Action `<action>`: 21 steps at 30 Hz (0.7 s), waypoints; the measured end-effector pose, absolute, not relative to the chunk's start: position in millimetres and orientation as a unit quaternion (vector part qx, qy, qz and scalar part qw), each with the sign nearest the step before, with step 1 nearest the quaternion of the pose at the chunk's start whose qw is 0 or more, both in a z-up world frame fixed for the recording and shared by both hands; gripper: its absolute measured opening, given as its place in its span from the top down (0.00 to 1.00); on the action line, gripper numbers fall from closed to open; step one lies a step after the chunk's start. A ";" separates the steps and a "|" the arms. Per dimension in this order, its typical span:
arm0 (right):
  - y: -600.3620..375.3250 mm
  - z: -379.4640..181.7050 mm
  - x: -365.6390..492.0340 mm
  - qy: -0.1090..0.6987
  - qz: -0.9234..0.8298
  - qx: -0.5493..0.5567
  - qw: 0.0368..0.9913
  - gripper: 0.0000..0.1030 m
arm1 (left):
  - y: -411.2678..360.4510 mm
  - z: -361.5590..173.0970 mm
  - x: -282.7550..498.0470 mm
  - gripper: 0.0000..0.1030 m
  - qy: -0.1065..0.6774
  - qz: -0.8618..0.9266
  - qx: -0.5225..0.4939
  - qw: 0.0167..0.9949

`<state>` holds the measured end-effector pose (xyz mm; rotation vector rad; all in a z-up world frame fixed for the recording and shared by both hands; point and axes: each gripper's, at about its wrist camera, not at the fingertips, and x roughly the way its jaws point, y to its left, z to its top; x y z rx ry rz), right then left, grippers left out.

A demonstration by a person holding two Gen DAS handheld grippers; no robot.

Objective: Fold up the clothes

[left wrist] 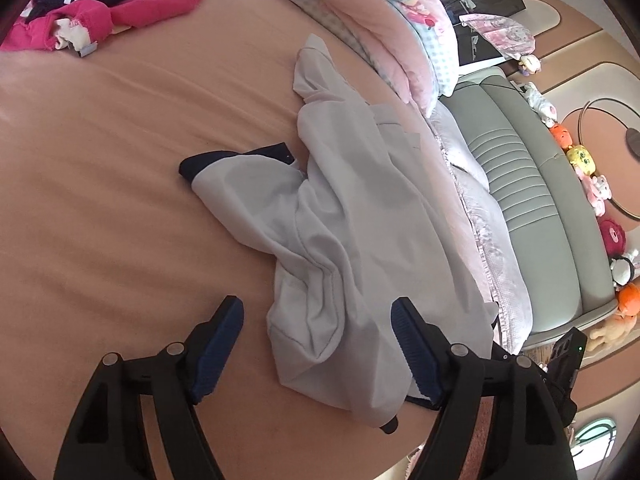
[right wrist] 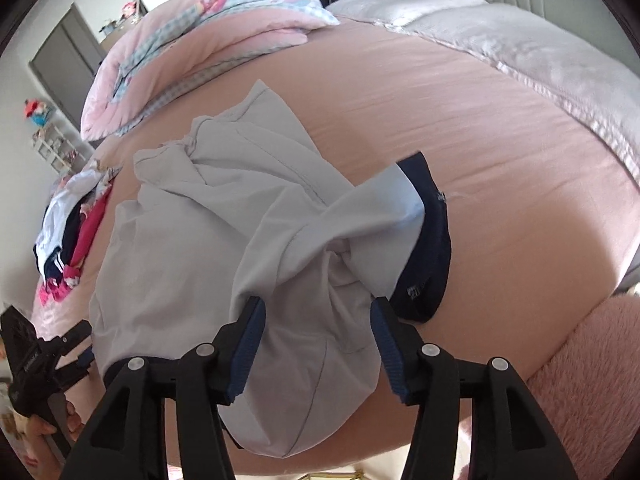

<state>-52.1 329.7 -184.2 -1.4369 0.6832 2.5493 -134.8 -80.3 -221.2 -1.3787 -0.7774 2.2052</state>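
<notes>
On the peach bed sheet (left wrist: 100,184), in the middle of the bed, lies a pale grey shirt (left wrist: 340,208) with dark navy trim (right wrist: 430,240), crumpled into a loose heap and not yet laid flat. In the left wrist view it runs from about 12 o'clock down to 6 o'clock; one navy-edged sleeve sticks out toward 9 o'clock.

Judging from this, folding has barely begun: no straight edge or clean crease shows, so the shirt has yet to be spread, smoothed and folded.

The left gripper (left wrist: 316,352) hangs over the near hem at 6 o'clock, jaws wide apart with cloth lying between them, clamped on nothing. The right gripper (right wrist: 318,344) likewise has its jaws apart, astride a bunched fold next to the navy trim; whether either pad touches the cloth I cannot tell.

Further out, a pile of pink, navy and white clothes (left wrist: 92,12) waits at 10 o'clock in the left view, well apart from the shirt. A folded pink and checked quilt (left wrist: 380,28) sits at 1 o'clock, a frilled grey pillow (right wrist: 520,52) beyond, and the padded headboard (left wrist: 540,192) with stuffed toys (left wrist: 584,160) at 3 o'clock.

The shirt's front, collar and second sleeve are buried in the folds, and its near hem is cut off behind the gripper arms.
</notes>
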 end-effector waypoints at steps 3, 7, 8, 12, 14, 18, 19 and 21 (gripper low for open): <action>323.5 -192.7 -54.6 0.229 0.838 -0.492 0.050 0.47 | -67.3 -226.5 -139.5 0.27 -0.264 0.793 -0.507 0.210; 313.2 -208.2 -67.5 0.217 0.834 -0.507 0.026 0.49 | -45.7 -226.1 -142.9 0.88 -0.237 0.788 -0.522 0.223; 312.7 -212.8 -71.4 0.216 0.833 -0.508 0.024 0.58 | -49.2 -224.2 -141.4 0.88 -0.237 0.789 -0.522 0.220; 330.8 -201.3 -68.2 0.244 0.847 -0.470 0.043 0.91 | -63.2 -216.7 -135.3 0.89 -0.236 0.794 -0.519 0.211; 343.3 -190.2 -63.9 0.219 0.855 -0.464 0.070 0.91 | -70.2 -213.0 -132.3 0.89 -0.236 0.796 -0.517 0.206; 347.4 -185.1 -61.2 0.185 0.850 -0.487 0.078 0.91 | -84.2 -205.5 -126.3 0.89 -0.235 0.801 -0.514 0.196; 343.2 -184.1 -61.2 0.180 0.853 -0.485 0.072 0.91 | -87.8 -203.6 -124.8 0.89 -0.235 0.802 -0.514 0.194; 334.7 -182.1 -61.2 0.169 0.858 -0.482 0.059 0.90 | -94.8 -199.9 -121.8 0.88 -0.235 0.804 -0.512 0.189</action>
